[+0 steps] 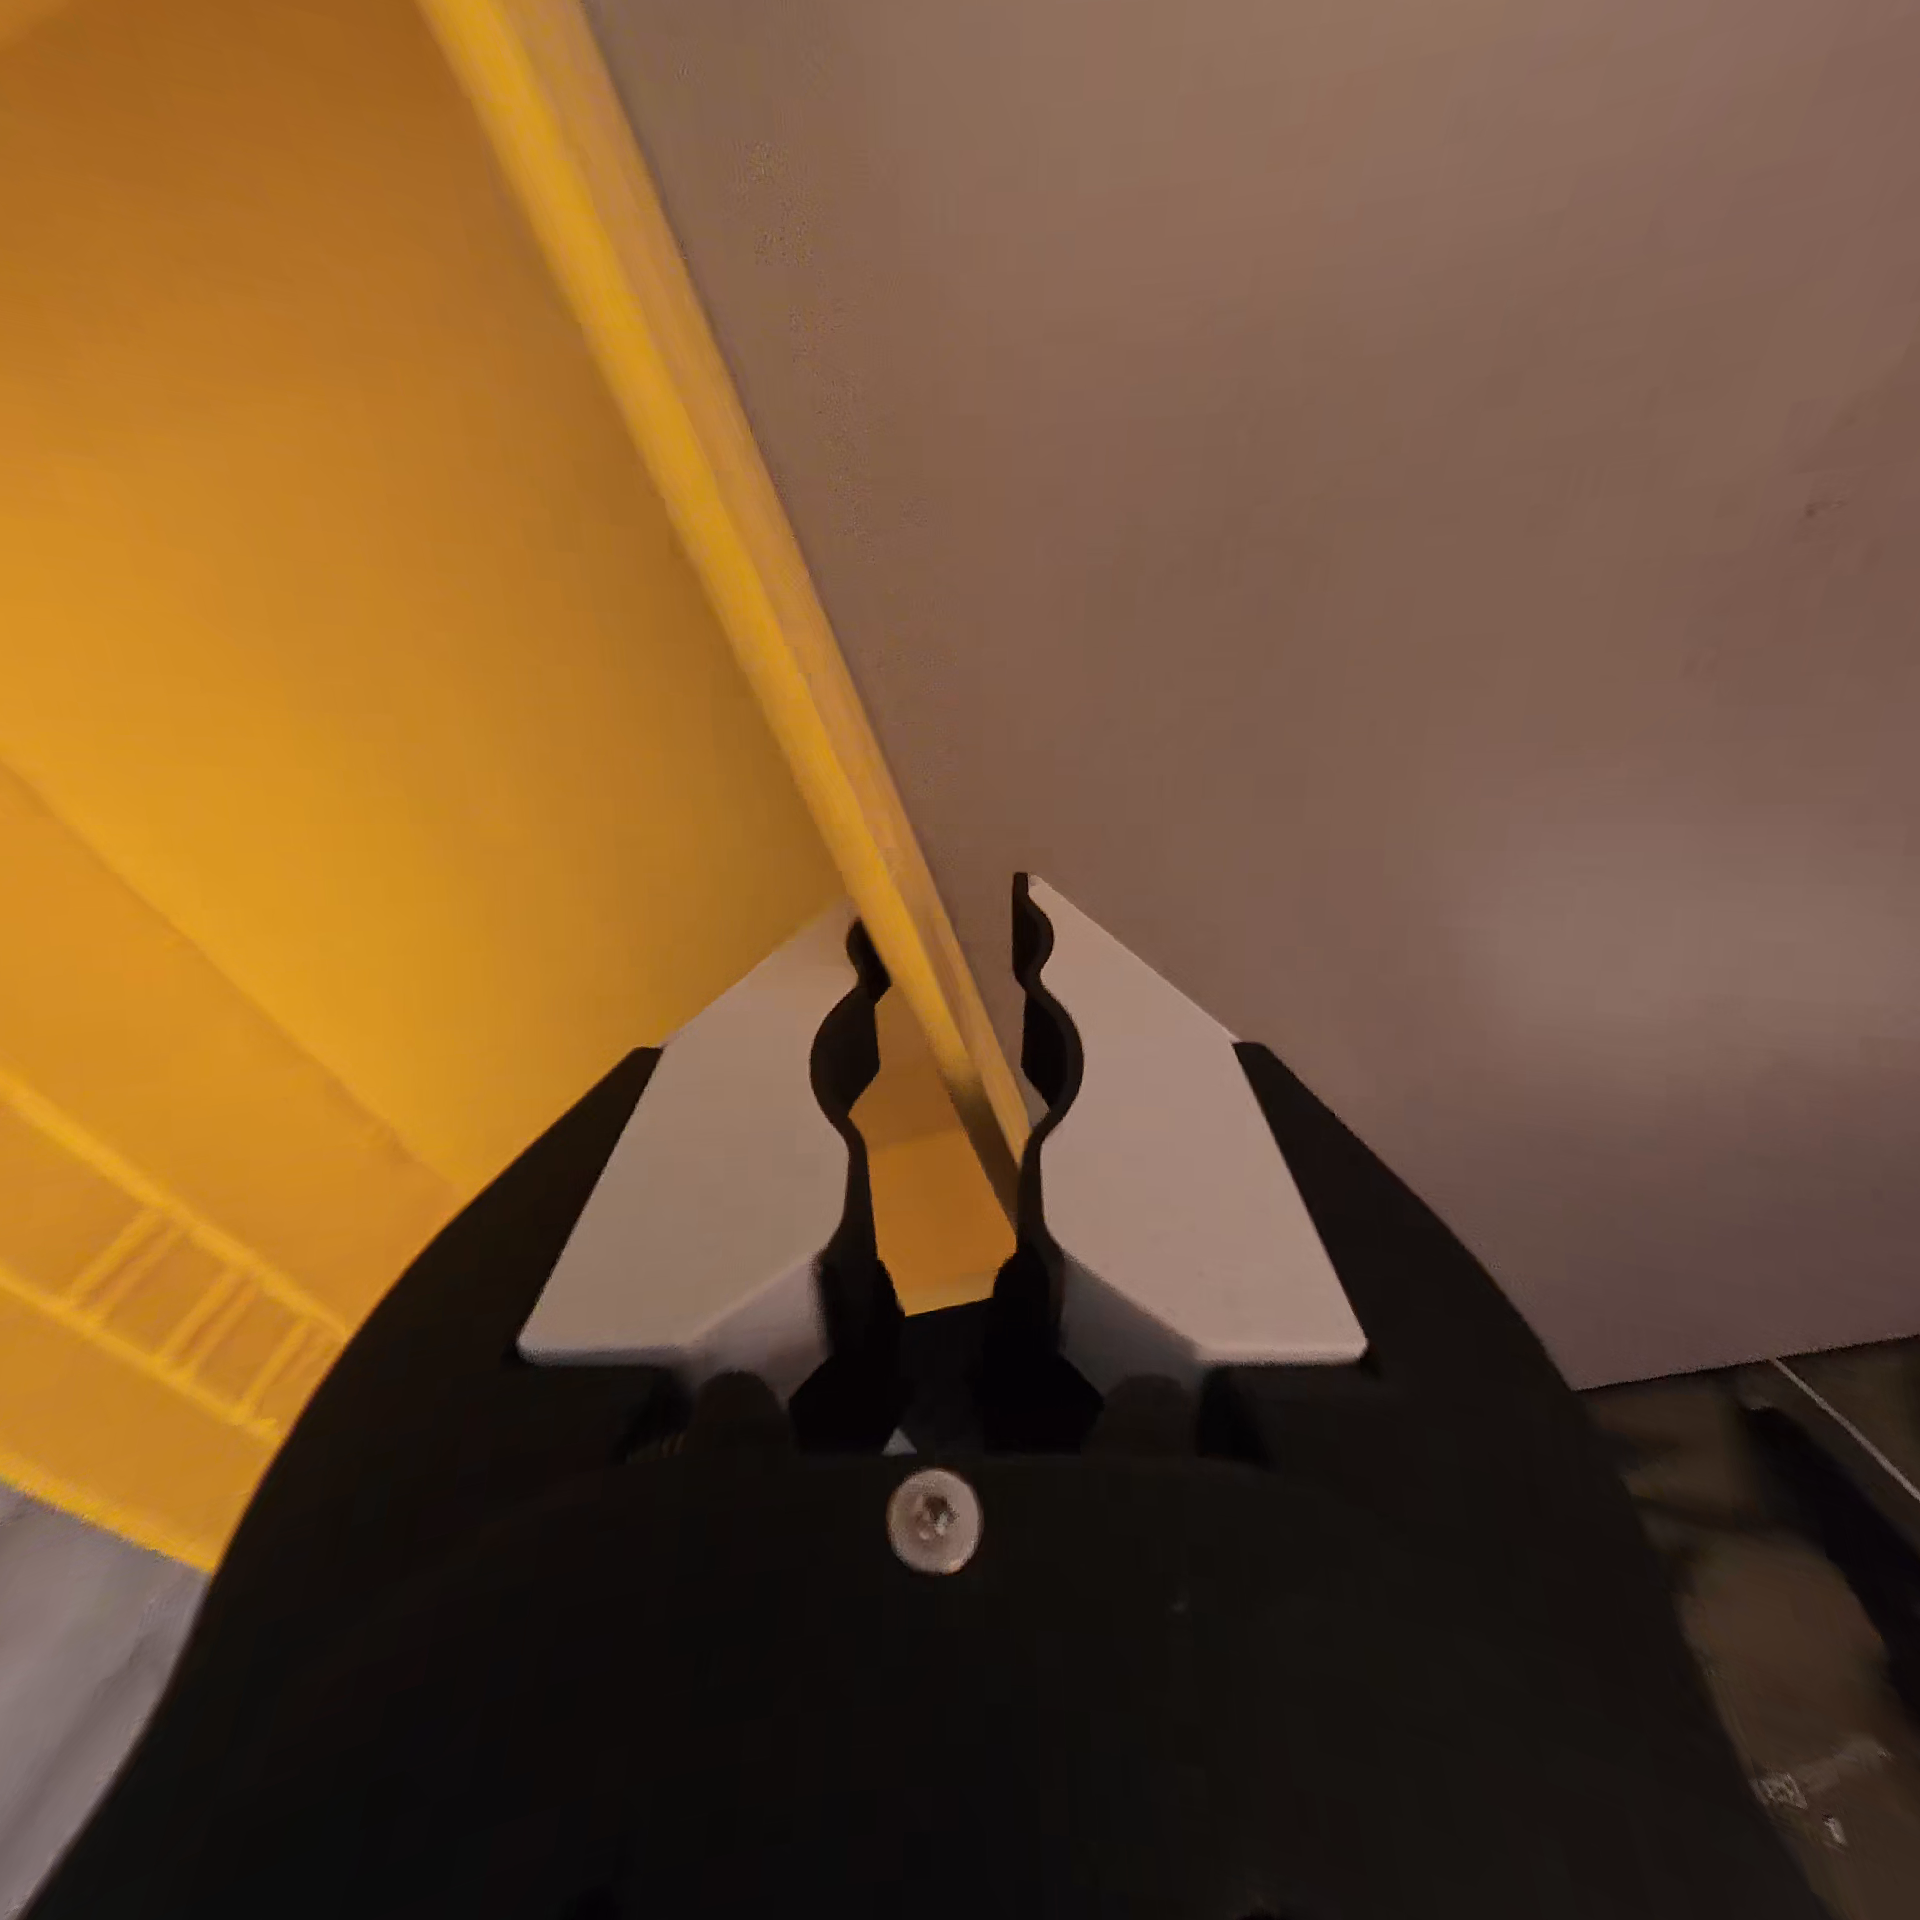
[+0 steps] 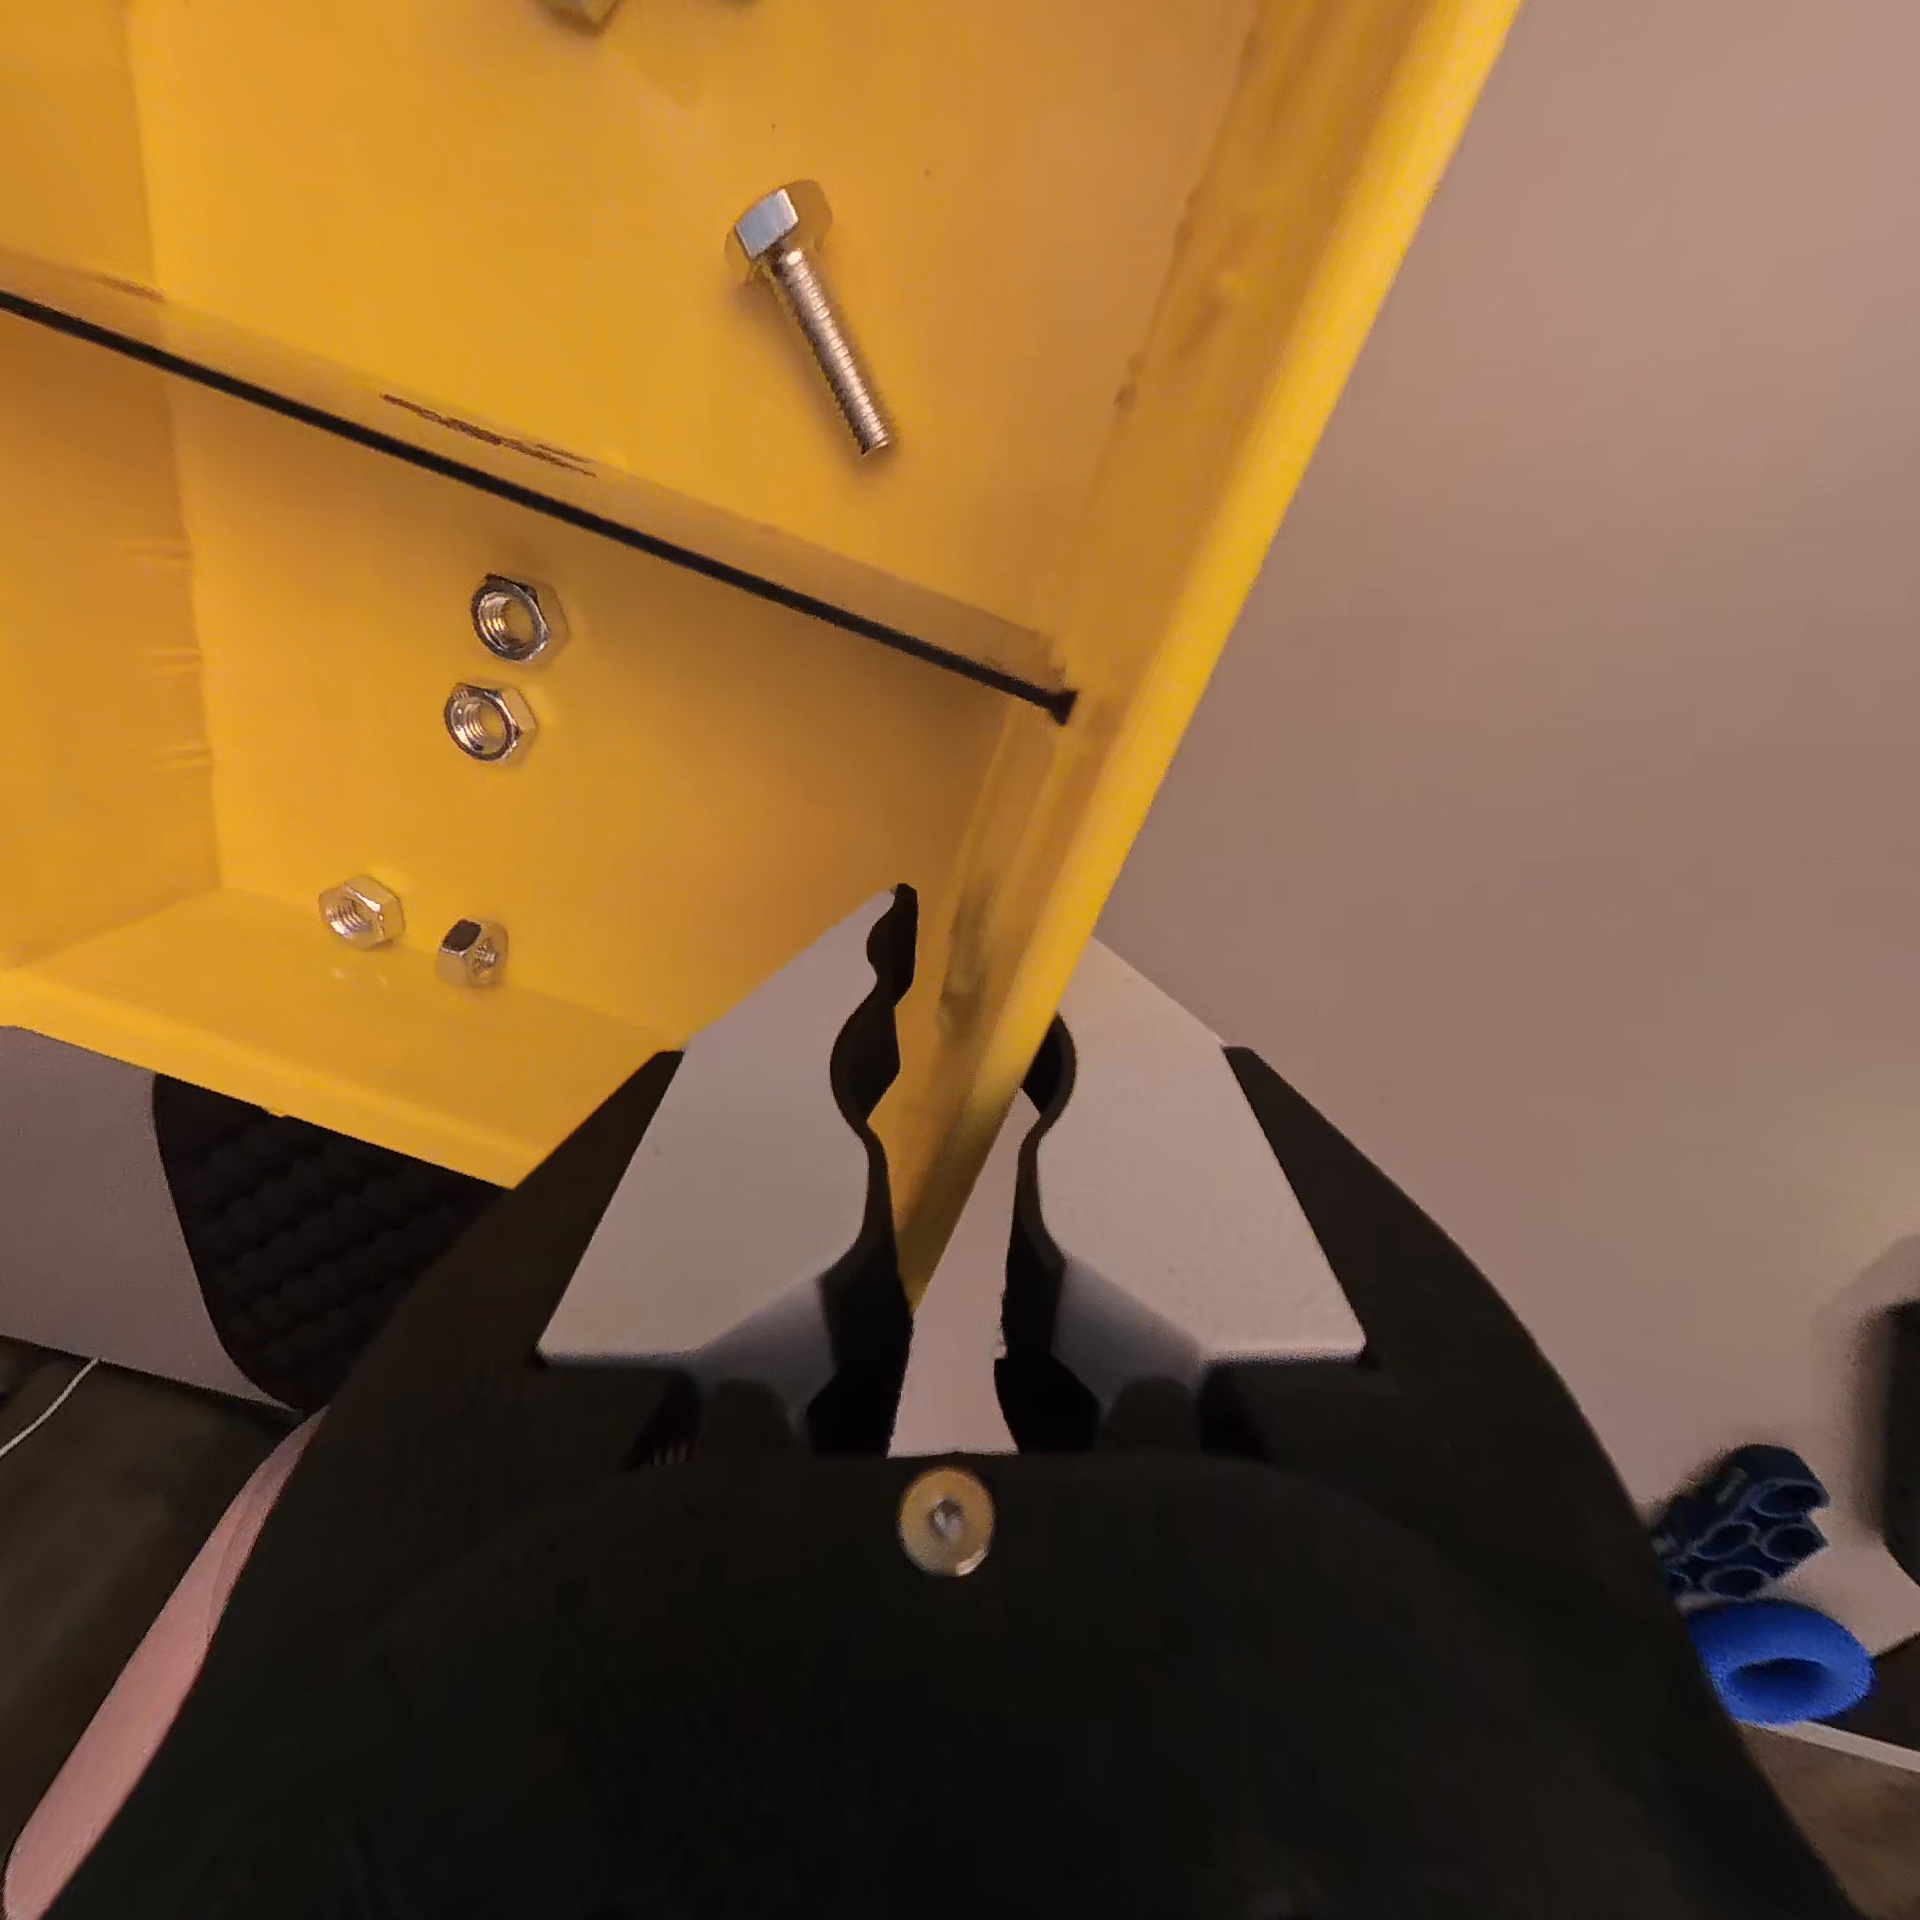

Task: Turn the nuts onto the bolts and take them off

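Grippers both pinch yellow tray walls, left gripper (image 1: 940,1049) and right gripper (image 2: 971,1081), bolt (image 2: 810,312) upper centre and nuts (image 2: 499,675) mid-left loose inside tray (image 2: 1195,520), so threading looks unstarted; next, release and pick up hardware.

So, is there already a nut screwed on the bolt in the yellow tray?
No: in the right wrist view the bolt lies bare in its own compartment, while the four nuts lie loose beyond the divider of the yellow tray.

Left gripper (image 1: 940,997) jaws straddling yellow bin (image 1: 312,520) wall rim; pale tabletop (image 1: 1351,520) beyond.
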Available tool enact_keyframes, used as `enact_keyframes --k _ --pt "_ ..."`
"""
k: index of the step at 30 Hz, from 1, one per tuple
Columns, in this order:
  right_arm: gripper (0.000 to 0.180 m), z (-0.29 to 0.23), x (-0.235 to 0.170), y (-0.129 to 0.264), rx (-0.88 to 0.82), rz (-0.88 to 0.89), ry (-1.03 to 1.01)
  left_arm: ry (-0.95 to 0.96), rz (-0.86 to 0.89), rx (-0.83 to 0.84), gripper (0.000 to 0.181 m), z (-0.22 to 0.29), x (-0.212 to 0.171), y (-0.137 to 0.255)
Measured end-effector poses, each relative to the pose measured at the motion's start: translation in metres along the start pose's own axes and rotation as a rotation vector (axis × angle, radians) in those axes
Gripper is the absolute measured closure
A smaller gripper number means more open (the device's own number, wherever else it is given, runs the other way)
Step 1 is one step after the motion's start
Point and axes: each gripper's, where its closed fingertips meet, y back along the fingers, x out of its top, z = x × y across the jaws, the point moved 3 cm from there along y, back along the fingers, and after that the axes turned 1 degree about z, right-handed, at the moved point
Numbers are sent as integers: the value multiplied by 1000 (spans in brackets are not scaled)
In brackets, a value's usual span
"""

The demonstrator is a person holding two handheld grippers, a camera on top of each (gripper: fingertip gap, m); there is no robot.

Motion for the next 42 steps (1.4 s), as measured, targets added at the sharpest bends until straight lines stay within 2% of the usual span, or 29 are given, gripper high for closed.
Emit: enact_keyframes --k 7,17,21,25,27,33,35,38,40,42 --pt "164 -31 11 -4 -8 -77 94 -147 -48 66 147 51 23 -2" --pt "157 -82 23 -11 46 -160 201 -282 -31 -1 138 117 39 -1" --pt "156 -85 25 -7 42 -156 205 -311 46 -79 135 138 39 16" --pt "151 -85 22 5 30 -137 159 -335 253 -149 140 145 38 59" --pt "151 -88 24 15 23 -95 143 -324 422 -190 149 146 35 92" --pt "147 -102 38 59 -156 103 186 -252 1029 -150 153 121 19 201" --pt "147 -128 57 81 -177 268 260 -218 1222 -120 149 111 8 231" --pt "147 -197 100 126 -137 662 428 -149 1485 -59 140 96 -6 262" --pt "139 -266 116 151 62 959 558 -142 1596 -36 130 90 -15 276" --pt "124 -323 111 148 296 1052 643 -123 1638 -34 130 83 -22 282"
